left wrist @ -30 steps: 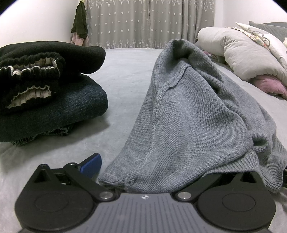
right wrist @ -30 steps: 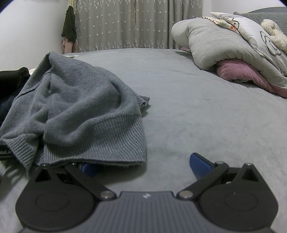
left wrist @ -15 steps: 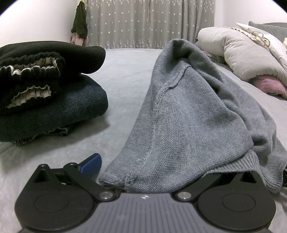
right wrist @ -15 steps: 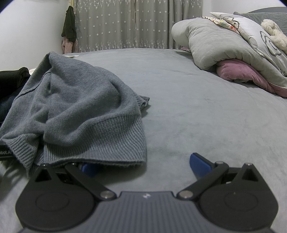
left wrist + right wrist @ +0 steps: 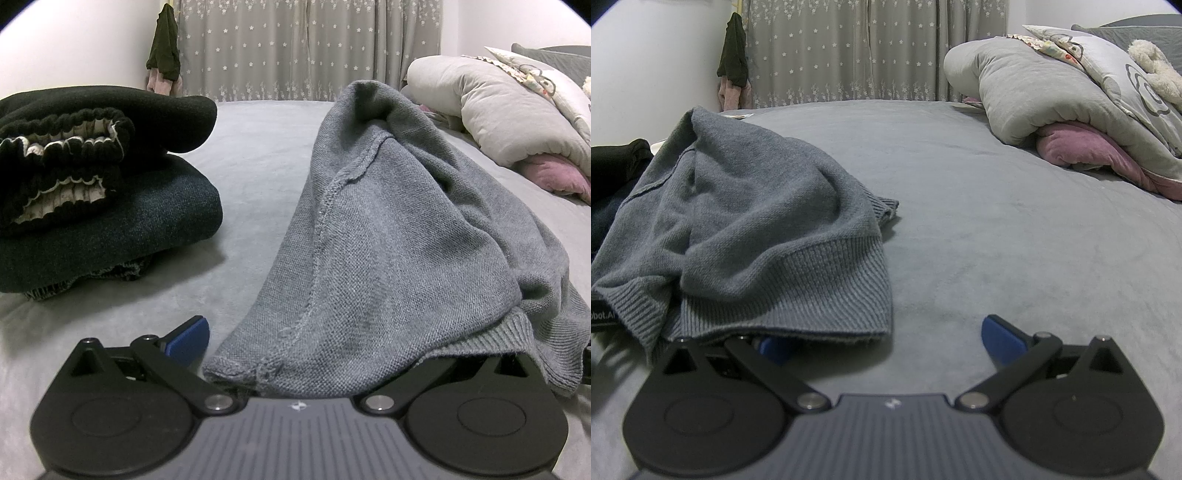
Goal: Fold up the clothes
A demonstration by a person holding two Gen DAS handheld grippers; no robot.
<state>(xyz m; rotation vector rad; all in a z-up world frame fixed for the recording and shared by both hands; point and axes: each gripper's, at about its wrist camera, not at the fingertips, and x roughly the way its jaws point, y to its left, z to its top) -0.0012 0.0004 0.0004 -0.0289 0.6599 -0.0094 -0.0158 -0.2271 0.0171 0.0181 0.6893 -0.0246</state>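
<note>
A grey knit sweater (image 5: 388,236) lies in a rumpled heap on the grey bed (image 5: 251,155). In the left wrist view its ribbed hem drapes over my left gripper (image 5: 317,347). That gripper's jaws stand wide apart; the left blue pad (image 5: 188,341) shows and the right one is hidden under the knit. In the right wrist view the sweater (image 5: 746,229) sits at the left, and its hem covers the left pad (image 5: 772,347) of my right gripper (image 5: 886,341). This gripper is open too, with its right pad (image 5: 1004,338) bare over the sheet.
A stack of folded dark clothes (image 5: 92,192) sits to the left of the sweater. A rolled grey duvet (image 5: 1052,99) over a pink pillow (image 5: 1086,151) fills the right side. Star-patterned curtains (image 5: 849,51) and a hanging dark garment (image 5: 733,59) are at the back.
</note>
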